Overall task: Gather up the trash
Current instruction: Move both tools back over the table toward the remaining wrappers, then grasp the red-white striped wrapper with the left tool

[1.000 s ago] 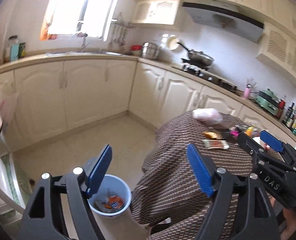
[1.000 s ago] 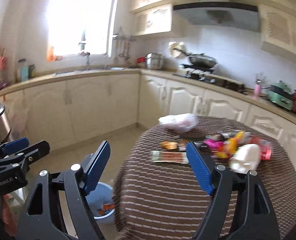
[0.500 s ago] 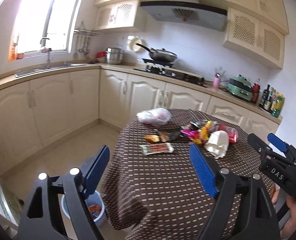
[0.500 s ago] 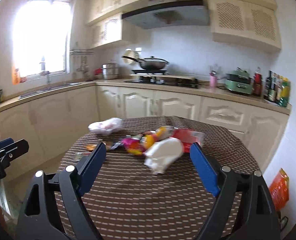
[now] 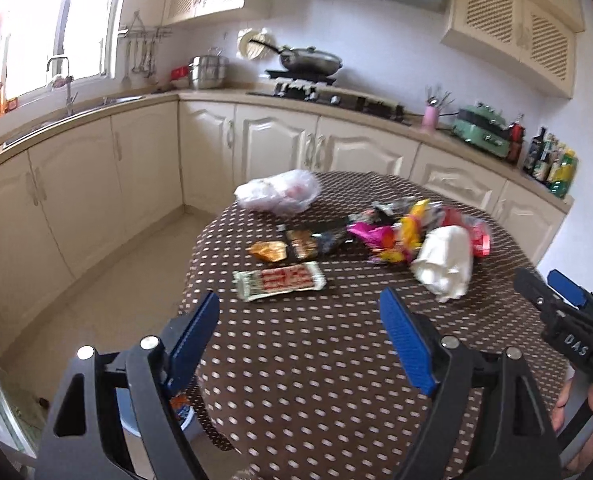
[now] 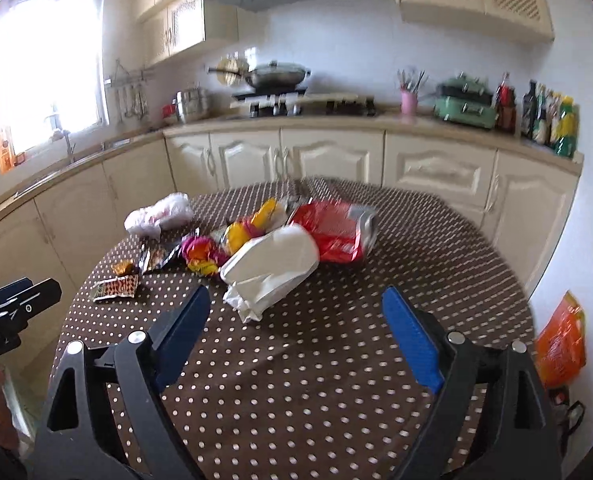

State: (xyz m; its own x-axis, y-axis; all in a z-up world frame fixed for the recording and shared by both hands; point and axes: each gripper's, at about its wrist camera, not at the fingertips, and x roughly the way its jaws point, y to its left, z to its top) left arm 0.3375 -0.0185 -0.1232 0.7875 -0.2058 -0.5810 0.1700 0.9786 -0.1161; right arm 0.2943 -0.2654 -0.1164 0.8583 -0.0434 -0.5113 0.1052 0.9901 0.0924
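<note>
Both views have swung from the bin to the trash (image 5: 380,236) on the tabletop (image 5: 316,360). Left hand-held gripper (image 5: 300,336) and right hand-held gripper (image 6: 296,328) gape wide, empty, jaws just opening further.

Lit by daylight from the window (image 6: 44,72) at upper left, blown out to white glare in both views. Walls and cupboards washed pale near it. Soft shadows cast across the dotted tablecloth (image 6: 296,380) under the nearer fingers. Strong fisheye bending at the edges, with dark rounded corners. Slight motion blur on the wrappers (image 5: 392,236) and the countertop bottles (image 6: 552,120); near fingers rendered sharp.
</note>
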